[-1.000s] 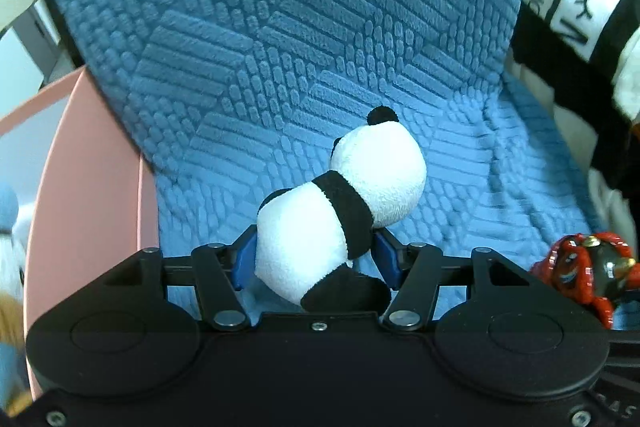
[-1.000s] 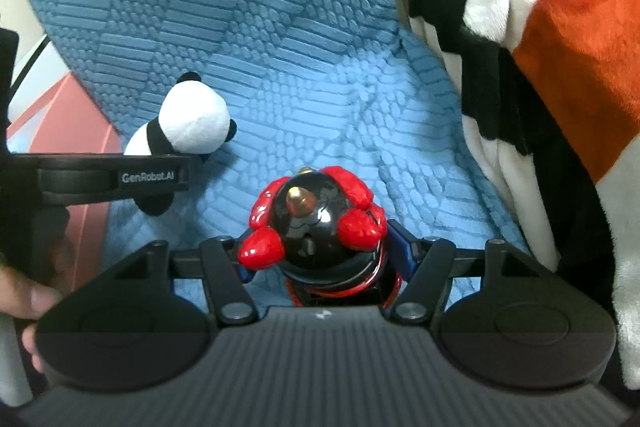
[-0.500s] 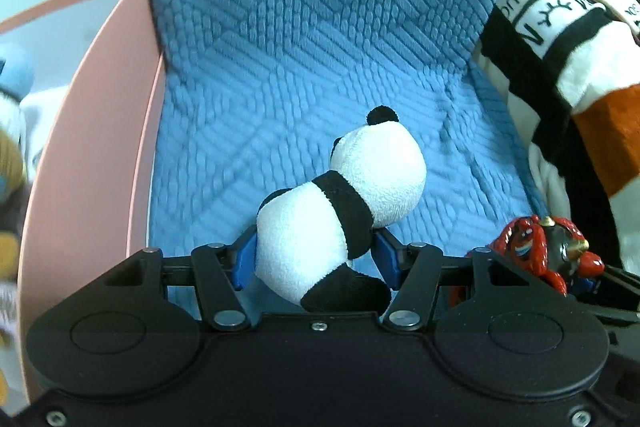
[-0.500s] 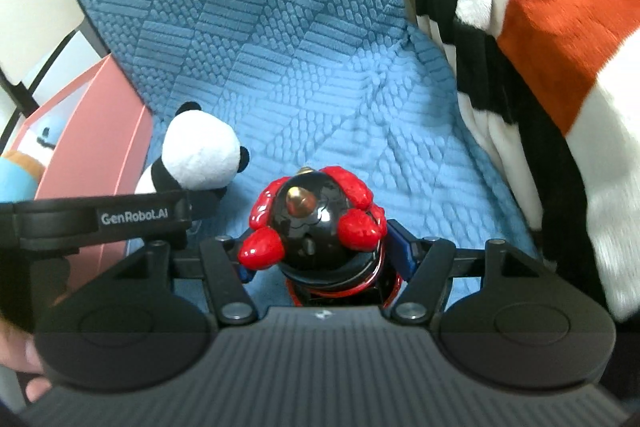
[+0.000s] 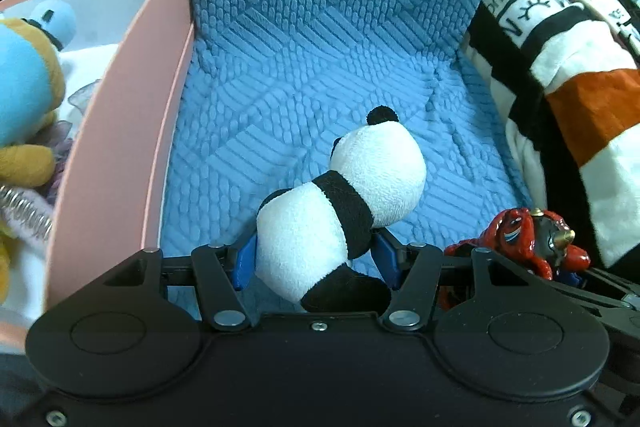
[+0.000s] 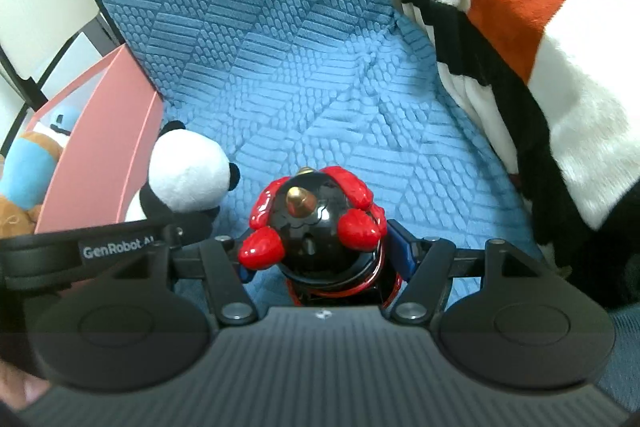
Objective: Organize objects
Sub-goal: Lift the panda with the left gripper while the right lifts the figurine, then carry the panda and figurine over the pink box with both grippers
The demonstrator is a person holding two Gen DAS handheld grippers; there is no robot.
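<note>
Evenly and softly lit, moderately bright, with a cool bluish cast in both views. Only faint shadows, softest beneath the panda plush (image 5: 340,203) on the blue quilted cover (image 5: 320,47). Small glare spots on the glossy red and black figurine (image 6: 316,223). Strong fisheye bending toward the edges, dark vignetted corners. Sharp in the centre; slightly smeared at the left margin of the left wrist view around the pink box (image 5: 120,131) and the plush toys (image 5: 24,99) inside. Striped blanket (image 6: 540,27) softened near the right edge
</note>
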